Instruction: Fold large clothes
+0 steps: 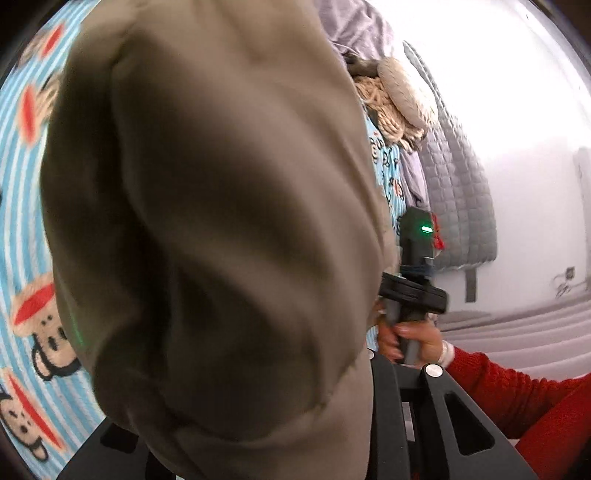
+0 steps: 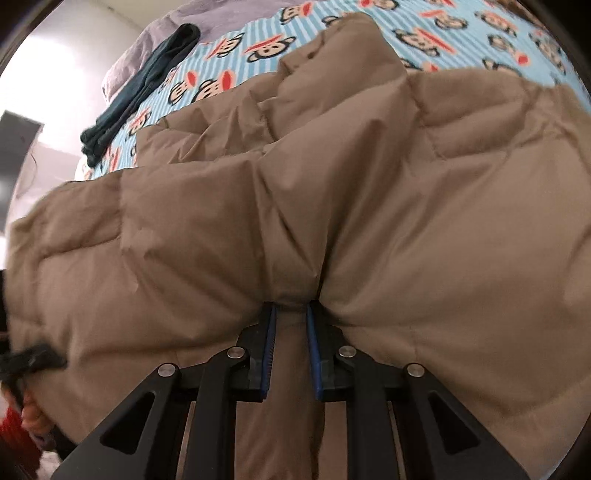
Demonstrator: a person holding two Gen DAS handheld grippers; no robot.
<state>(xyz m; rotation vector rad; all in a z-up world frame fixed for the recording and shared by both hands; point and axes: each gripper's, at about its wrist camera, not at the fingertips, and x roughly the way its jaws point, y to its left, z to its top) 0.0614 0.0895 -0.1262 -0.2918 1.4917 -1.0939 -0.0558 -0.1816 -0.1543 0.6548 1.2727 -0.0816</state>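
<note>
We clamped the right gripper (image 2: 291,310) on the tan padded coat (image 2: 406,221) over the monkey-print sheet (image 2: 332,22); coat hid our left gripper's jaws, state unclear.

I see a plain tan quilted jacket (image 2: 369,192) lying on a sheet (image 2: 454,33) striped light blue and white and printed with brown cartoon monkey faces with red mouths. On my right gripper (image 2: 291,314) the frame is black and the pads are blue. A dark teal garment (image 2: 147,81) lies on the sheet, beside a grey quilted blanket (image 1: 454,184), and the sleeve (image 1: 517,391) is red.
</note>
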